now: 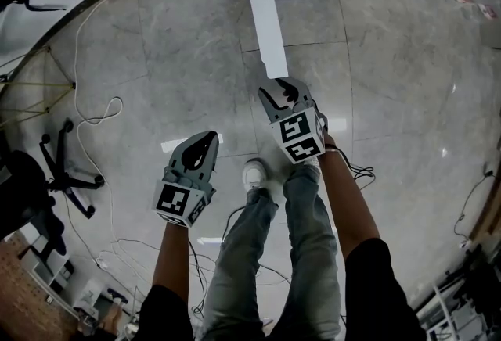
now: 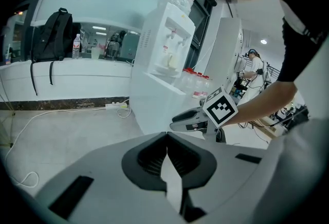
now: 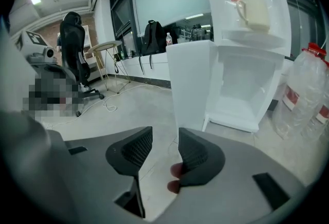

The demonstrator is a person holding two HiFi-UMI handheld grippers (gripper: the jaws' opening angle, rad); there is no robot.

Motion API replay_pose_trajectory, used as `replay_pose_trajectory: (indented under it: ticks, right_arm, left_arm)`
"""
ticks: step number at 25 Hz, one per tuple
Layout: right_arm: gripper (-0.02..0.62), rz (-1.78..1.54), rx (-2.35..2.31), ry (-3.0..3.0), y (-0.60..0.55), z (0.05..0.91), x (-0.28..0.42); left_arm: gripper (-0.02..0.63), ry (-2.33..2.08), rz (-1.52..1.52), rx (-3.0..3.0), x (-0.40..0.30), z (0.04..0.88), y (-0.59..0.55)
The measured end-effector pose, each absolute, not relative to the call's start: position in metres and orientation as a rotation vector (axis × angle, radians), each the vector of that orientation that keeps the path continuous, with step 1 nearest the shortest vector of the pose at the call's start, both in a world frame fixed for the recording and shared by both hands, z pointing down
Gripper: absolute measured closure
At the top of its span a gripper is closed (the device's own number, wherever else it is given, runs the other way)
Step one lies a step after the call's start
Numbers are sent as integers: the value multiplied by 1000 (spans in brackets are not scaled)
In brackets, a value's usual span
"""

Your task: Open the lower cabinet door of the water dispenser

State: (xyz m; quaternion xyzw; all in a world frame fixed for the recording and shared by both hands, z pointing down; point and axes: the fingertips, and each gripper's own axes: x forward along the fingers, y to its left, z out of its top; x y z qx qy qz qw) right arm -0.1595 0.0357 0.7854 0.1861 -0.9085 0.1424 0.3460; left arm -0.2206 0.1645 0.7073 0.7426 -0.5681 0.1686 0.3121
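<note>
At the foot of the water dispenser (image 3: 247, 63), the lower cabinet door (image 3: 187, 84) stands swung wide open, the compartment behind it bare; the right gripper (image 3: 164, 134) sits just short of the door's free edge, jaws parted, gripping nothing. Away from the door, the left gripper (image 2: 167, 135) hangs with its jaws pressed together, empty; big water bottles (image 3: 303, 94) stand just beside the dispenser.

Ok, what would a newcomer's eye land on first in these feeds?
The white water dispenser stands ahead in the right gripper view, its lower door swung wide open on a bare cabinet. The right hand-held gripper faces that door's edge, jaws apart and empty; big clear bottles stand at the right.
</note>
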Motion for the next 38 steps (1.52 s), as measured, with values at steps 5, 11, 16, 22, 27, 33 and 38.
replay_pose_trajectory:
  ticks: [5,11,16,22,27,33,38]
  right_arm:
    - [448,252,474,-2402,38,767,-151]
    - [468,322,513,-2381,63,736,-118]
    - [496,400,606,-2379,71,692,-101]
    - [529,384,655,-2385,63,618,-90]
    - [573,343,710,-2398,56,552,-78]
    - [580,338,781,-2409,42,476,-67]
    - [581,322,820,-2450,34,415,-59]
  left_arm:
    - [594,-1496,444,1957,-208,702,161]
    - [594,-1495,393,1949,-189,669,155]
    - [594,-1493,375,1975,-167,631,151]
    - [594,-1504,388,2033,-154,571,135]
    - [594,-1550,335,2039,-150,509,123]
    - [594,-1591,307,2058,-150,445,113]
    - [594,-1631,274,2056,-150,393,105]
